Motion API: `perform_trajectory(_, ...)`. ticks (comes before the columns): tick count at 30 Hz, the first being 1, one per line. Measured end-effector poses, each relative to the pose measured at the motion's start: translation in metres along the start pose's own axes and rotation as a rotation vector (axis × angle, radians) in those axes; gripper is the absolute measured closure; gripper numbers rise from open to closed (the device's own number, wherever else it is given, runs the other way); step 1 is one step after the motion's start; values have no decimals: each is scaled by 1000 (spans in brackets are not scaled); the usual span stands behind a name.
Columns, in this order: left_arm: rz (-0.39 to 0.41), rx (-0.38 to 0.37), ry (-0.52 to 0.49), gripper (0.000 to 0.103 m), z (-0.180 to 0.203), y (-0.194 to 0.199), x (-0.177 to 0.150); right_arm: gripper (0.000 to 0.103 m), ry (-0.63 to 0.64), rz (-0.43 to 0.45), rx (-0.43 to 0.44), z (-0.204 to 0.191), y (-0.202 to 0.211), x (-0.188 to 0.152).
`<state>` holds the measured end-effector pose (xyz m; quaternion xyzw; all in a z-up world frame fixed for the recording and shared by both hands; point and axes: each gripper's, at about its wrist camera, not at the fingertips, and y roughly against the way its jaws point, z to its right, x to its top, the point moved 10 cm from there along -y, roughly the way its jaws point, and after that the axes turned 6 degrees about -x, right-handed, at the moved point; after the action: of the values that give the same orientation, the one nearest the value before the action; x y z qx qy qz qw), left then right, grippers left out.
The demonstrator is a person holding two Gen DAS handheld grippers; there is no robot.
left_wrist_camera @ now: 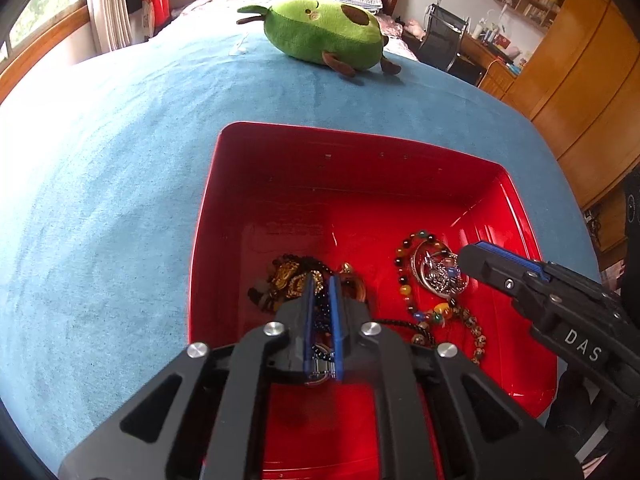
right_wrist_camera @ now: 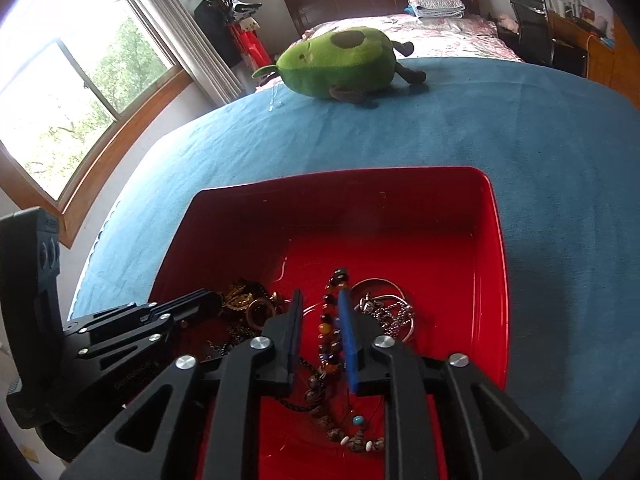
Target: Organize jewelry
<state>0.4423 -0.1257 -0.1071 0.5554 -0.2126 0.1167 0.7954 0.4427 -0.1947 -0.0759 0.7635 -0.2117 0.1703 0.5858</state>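
Note:
A red plastic bin [left_wrist_camera: 360, 184] [right_wrist_camera: 496, 264] sits on the blue bedspread and holds jewelry. My left gripper [left_wrist_camera: 322, 280] is inside it, its jaws nearly closed around a dark beaded chain [left_wrist_camera: 320, 316] over a gold and black pile [left_wrist_camera: 288, 276]. It enters the right wrist view [right_wrist_camera: 200, 300] from the left. A multicoloured bead bracelet [left_wrist_camera: 404, 280] [right_wrist_camera: 330, 332] and silver rings with a chain [left_wrist_camera: 438, 272] [right_wrist_camera: 386, 312] lie at the right. My right gripper [right_wrist_camera: 320, 300] is open and straddles the bead bracelet; it also shows in the left wrist view [left_wrist_camera: 476, 256].
A green avocado plush toy [left_wrist_camera: 324, 32] [right_wrist_camera: 340, 62] lies on the blue bedspread [left_wrist_camera: 120, 160] beyond the bin. A wooden wardrobe [left_wrist_camera: 580, 80] and desk stand at the right; a window [right_wrist_camera: 60, 100] is at the left.

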Motion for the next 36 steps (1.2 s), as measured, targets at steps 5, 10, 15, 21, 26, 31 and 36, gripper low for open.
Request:
perform_trajectory(5,41,1,-1,63,-1,14,1,81,6,47,-79,10,11,5)
perform_trajectory(10,120,29,1,38,-2,41,3,63,20,107,-165,16,33,3)
perform_trajectory(15,189,64,-18,24,1,72,-3,54,42,166,-248,21,63,-5)
perform_trajectory(21,264,93,-36,16,4,108,-16,37,47,195,-265,22,89,-23)
perform_trajectory(26,315,98,-51,15,8,136,-33,27,45,208,-270,22,103,-37)
perform_trajectory(31,338,111,-78,14,14,153,-51,22,49,210,-265,17,110,-50)
perform_trajectory(36,355,118,-93,13,16,164,-64,14,48,206,-278,16,117,-64)
